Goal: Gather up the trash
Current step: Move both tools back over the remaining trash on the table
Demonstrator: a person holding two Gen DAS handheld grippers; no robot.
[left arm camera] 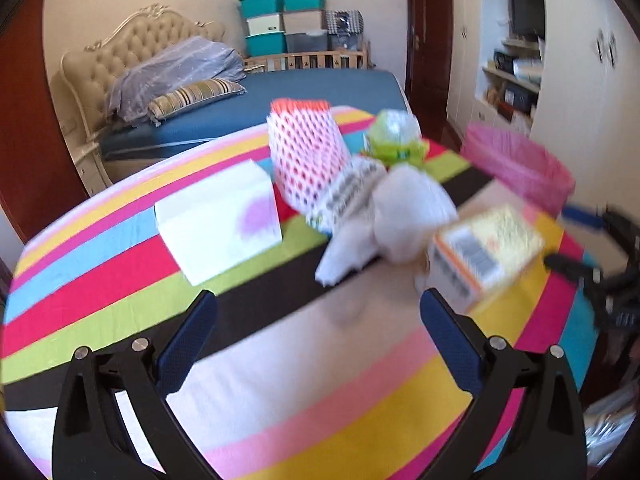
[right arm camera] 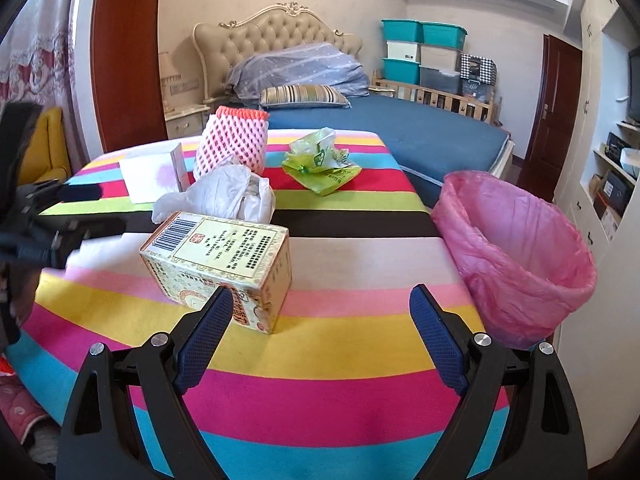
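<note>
A striped table (right arm camera: 340, 344) holds trash: a yellow printed box (right arm camera: 218, 264) (left arm camera: 486, 250), a crumpled white plastic bag (right arm camera: 228, 192) (left arm camera: 394, 220), a pink foam fruit net (right arm camera: 234, 142) (left arm camera: 306, 152), a green wrapper (right arm camera: 320, 162) (left arm camera: 396, 138) and a white box (right arm camera: 150, 176) (left arm camera: 218, 218). A bin with a pink liner (right arm camera: 516, 256) (left arm camera: 516, 164) stands at the table's right edge. My right gripper (right arm camera: 320, 312) is open and empty, its left finger just in front of the yellow box. My left gripper (left arm camera: 318, 316) is open and empty, short of the white bag.
A bed with a blue sheet (right arm camera: 400, 132) lies behind the table. Stacked storage boxes (right arm camera: 424, 56) and a wooden rail stand beyond it. Shelves (right arm camera: 616, 168) and a door (right arm camera: 552, 112) are on the right. The left gripper shows at the left edge of the right wrist view (right arm camera: 52, 216).
</note>
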